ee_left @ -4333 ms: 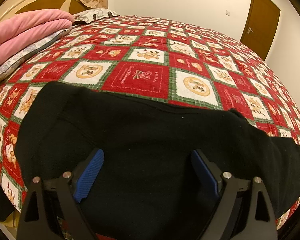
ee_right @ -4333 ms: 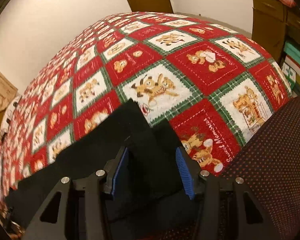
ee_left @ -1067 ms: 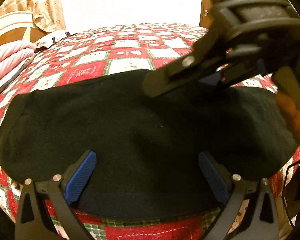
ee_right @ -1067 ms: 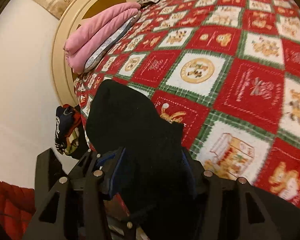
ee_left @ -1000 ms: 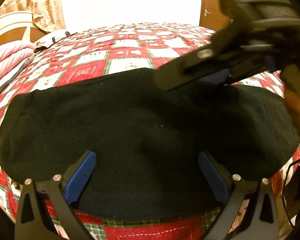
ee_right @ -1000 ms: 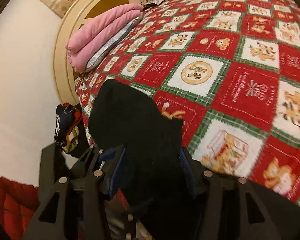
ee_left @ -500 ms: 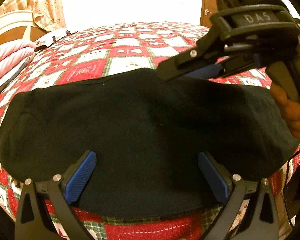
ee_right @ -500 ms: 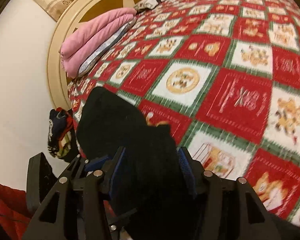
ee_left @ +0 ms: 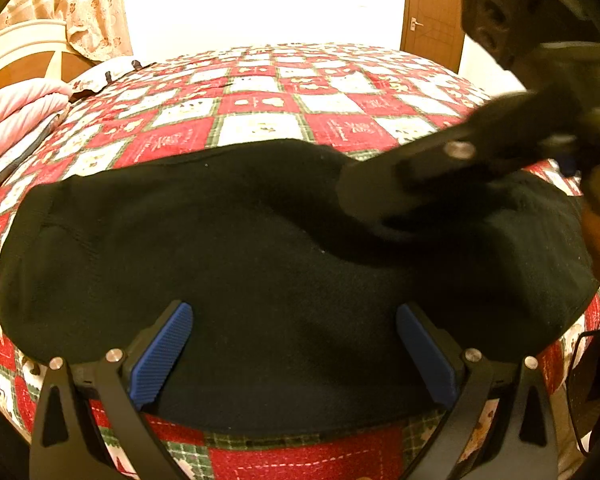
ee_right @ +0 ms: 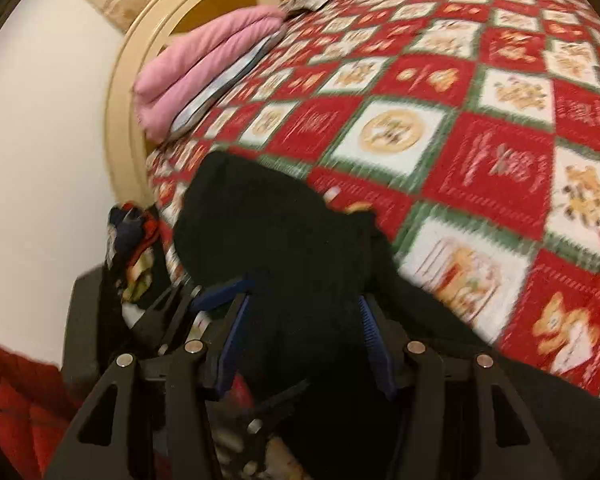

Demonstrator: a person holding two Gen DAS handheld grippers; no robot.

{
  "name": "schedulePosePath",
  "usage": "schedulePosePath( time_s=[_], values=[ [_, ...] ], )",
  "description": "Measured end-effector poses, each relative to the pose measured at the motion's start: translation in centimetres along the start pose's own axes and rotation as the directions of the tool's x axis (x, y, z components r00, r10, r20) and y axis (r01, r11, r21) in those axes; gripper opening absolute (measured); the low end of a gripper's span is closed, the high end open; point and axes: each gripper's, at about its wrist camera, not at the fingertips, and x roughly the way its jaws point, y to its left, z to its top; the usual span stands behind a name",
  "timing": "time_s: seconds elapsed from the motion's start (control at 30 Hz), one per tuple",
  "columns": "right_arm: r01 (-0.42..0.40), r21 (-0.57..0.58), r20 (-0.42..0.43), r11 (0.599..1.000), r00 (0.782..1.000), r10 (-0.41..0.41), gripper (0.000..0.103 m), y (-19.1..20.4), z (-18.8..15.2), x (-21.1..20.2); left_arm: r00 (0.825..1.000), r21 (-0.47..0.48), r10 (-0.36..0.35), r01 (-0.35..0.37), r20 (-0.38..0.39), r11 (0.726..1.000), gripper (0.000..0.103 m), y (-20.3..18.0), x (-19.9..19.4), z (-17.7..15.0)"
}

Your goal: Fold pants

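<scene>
My left claw [ee_left: 292, 354] stands wide apart just above the black pants [ee_left: 228, 248] lying folded on the bed [ee_left: 260, 120]. My right claw [ee_right: 306, 336] is clamped on a raised bunch of them.

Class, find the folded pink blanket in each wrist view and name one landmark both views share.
Left wrist view: the pink blanket lies at the far left edge, partly cut off, beside the headboard.
Right wrist view: the pink blanket sits upper left of centre, on the bed against the round headboard.
Shared landmark: the black pants on the red checked quilt.
</scene>
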Motion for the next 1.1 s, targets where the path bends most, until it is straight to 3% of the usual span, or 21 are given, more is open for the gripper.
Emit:
schedulePosePath(
  time_s=[0.07,0.17,0.3,0.5,0.6,0.67,0.83,0.9,0.97,1.0,1.1],
  values=[
    [-0.017,0.015,0.021,1.000,1.000,0.017,0.056,-0.4,0.6,-0.2,1.000,0.000,-0.003,0.003,-0.001,1.000,0.103,0.0,0.0,0.0],
    [-0.023,0.009,-0.026,1.000,0.999,0.023,0.056,-0.6,0.7,0.5,1.000,0.001,-0.004,0.004,-0.003,1.000,0.103,-0.1,0.0,0.0],
    [-0.134,0.040,-0.066,0.990,0.988,0.137,0.058,-0.5,0.3,1.5,1.000,0.000,-0.005,0.005,-0.002,1.000,0.103,0.0,0.0,0.0],
    [-0.249,0.168,0.026,0.954,0.968,0.248,0.058,-2.7,2.3,3.6,1.000,0.002,-0.003,0.003,-0.002,1.000,0.103,-0.1,0.0,0.0],
    [-0.283,0.226,0.120,0.932,0.958,0.261,0.058,-4.3,3.1,2.8,1.000,0.002,-0.007,0.007,0.002,1.000,0.103,0.0,0.0,0.0],
    [-0.323,0.266,0.134,0.908,0.946,0.296,0.058,-5.2,3.2,2.7,1.000,0.002,-0.004,0.004,0.003,1.000,0.103,0.0,-0.1,-0.1],
    [-0.310,0.315,0.181,0.897,0.947,0.264,0.058,-7.5,4.5,1.5,1.000,0.001,0.001,-0.001,0.001,1.000,0.103,-0.1,0.0,0.0],
    [-0.270,0.362,0.224,0.892,0.954,0.198,0.058,-10.1,6.0,-0.5,1.000,0.007,0.004,-0.004,-0.002,1.000,0.103,-0.1,0.0,-0.1],
    [-0.271,0.385,0.282,0.882,0.945,0.167,0.058,-11.2,6.5,-2.9,1.000,0.004,0.004,-0.004,-0.005,1.000,0.103,0.0,0.0,0.0],
    [-0.272,0.355,0.309,0.894,0.937,0.163,0.058,-10.5,6.4,-4.5,1.000,0.005,0.003,-0.003,-0.007,1.000,0.103,0.0,0.0,0.0],
    [-0.181,0.253,0.286,0.950,0.952,0.105,0.058,-7.0,4.9,-5.9,1.000,0.002,0.007,-0.007,-0.008,1.000,0.103,-0.1,0.0,0.1]
  ],
)
